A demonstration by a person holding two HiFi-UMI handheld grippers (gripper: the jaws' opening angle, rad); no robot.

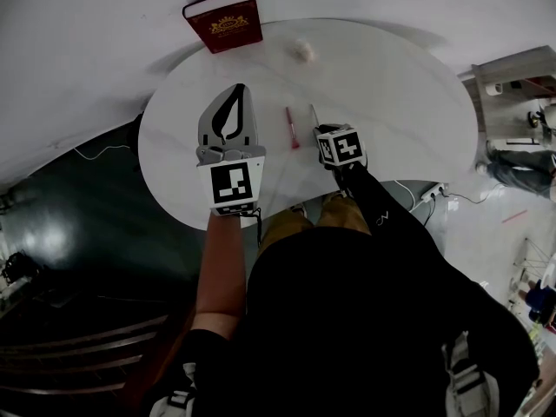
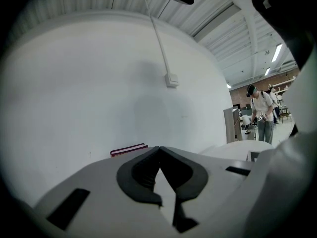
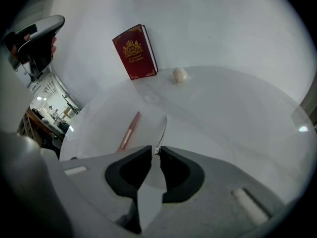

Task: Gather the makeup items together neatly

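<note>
On the round white table (image 1: 408,102) lies a pink makeup pencil (image 1: 293,128) (image 3: 129,131). Just to its right, a thin silvery tool (image 1: 313,115) (image 3: 162,133) slants down to the tabletop, and my right gripper (image 1: 319,132) (image 3: 158,150) is shut on its near end. A small white puff (image 1: 304,50) (image 3: 179,75) sits farther back, near the far edge. My left gripper (image 1: 237,89) (image 2: 159,148) hovers left of the pencil, shut with nothing in it, pointing level towards the wall.
A dark red book (image 1: 223,20) (image 3: 134,51) (image 2: 129,149) leans at the table's far edge against the white wall. A dark floor drops off at the table's left (image 1: 78,224). A person (image 2: 262,114) stands far off in the room.
</note>
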